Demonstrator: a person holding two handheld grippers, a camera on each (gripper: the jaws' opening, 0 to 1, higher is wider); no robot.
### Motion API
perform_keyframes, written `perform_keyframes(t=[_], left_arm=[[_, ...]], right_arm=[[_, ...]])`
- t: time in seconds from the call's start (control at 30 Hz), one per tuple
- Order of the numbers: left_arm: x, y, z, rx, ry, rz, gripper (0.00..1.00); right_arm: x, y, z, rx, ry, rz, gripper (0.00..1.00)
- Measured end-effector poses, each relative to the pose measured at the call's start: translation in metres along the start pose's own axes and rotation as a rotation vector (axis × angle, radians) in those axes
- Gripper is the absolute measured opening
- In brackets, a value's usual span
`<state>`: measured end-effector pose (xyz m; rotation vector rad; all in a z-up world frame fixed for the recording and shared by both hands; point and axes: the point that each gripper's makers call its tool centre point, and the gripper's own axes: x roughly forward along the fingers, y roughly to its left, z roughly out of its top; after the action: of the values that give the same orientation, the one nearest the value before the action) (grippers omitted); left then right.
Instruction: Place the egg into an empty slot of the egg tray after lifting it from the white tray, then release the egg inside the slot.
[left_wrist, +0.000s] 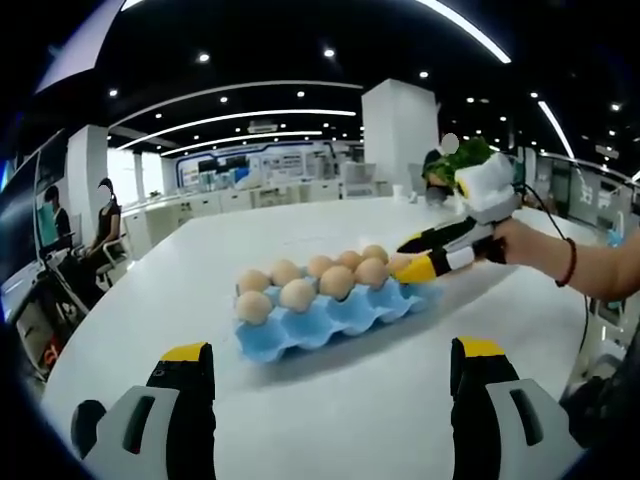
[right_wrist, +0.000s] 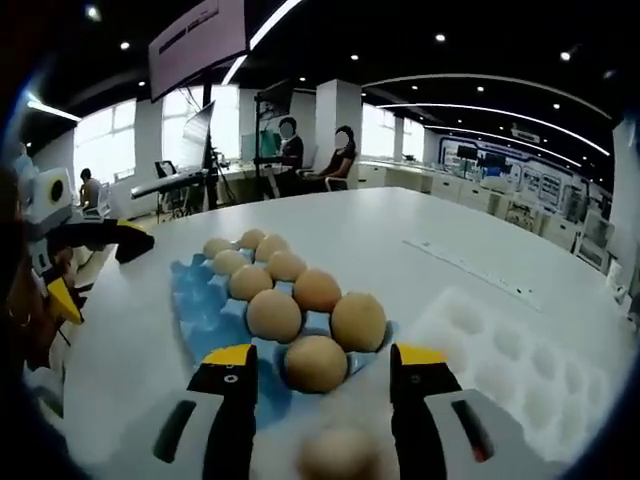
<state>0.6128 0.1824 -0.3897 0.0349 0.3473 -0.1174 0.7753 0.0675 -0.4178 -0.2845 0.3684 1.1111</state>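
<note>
Right gripper (right_wrist: 315, 375): my fingers spread around an egg (right_wrist: 316, 362) in the blue egg tray (right_wrist: 205, 300).
Left gripper (left_wrist: 330, 372): my fingers released, above the counter (left_wrist: 340, 420).

Left tool (left_wrist: 330, 375) held low with jaws spread wide; right tool (right_wrist: 318, 375) likewise parted, gripping nothing.

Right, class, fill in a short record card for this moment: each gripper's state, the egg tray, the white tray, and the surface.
left gripper: jaws open, hovering short of the blue tray, holding nothing
right gripper: jaws apart around the nearest egg, at the end of the tray; contact unclear
blue egg tray: eggs fill the far row and part of the near row; near slots empty
white tray: beside the blue tray, slots in view empty
blurred egg: low between the right jaws
surface: white table
</note>
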Motion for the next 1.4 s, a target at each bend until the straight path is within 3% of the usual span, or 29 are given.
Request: perform_keyframes(t=[0.13, 0.23, 0.5, 1.1, 1.2, 1.4], left_arm=[[-0.001, -0.002, 0.002, -0.008, -0.008, -0.007, 1.00], [-0.001, -0.002, 0.003, -0.008, -0.009, -0.008, 1.00], [0.001, -0.007, 0.003, 0.002, -0.007, -0.016, 1.00], [-0.001, -0.011, 0.010, 0.025, -0.010, -0.017, 1.00], [-0.001, -0.011, 0.008, 0.032, -0.005, -0.015, 1.00], [-0.004, -0.008, 0.006, 0.027, -0.005, -0.006, 1.00]], right_arm=[[-0.007, 0.001, 0.003, 0.006, -0.033, -0.004, 0.79], [-0.015, 0.006, 0.004, 0.008, -0.045, 0.009, 0.81], [-0.033, 0.005, -0.002, -0.037, 0.002, -0.015, 0.89], [-0.061, 0.008, -0.011, -0.007, 0.017, 0.031, 0.86], [-0.064, 0.012, -0.011, 0.017, 0.015, 0.066, 0.84], [-0.063, 0.006, -0.019, -0.001, 0.052, 0.057, 0.64]])
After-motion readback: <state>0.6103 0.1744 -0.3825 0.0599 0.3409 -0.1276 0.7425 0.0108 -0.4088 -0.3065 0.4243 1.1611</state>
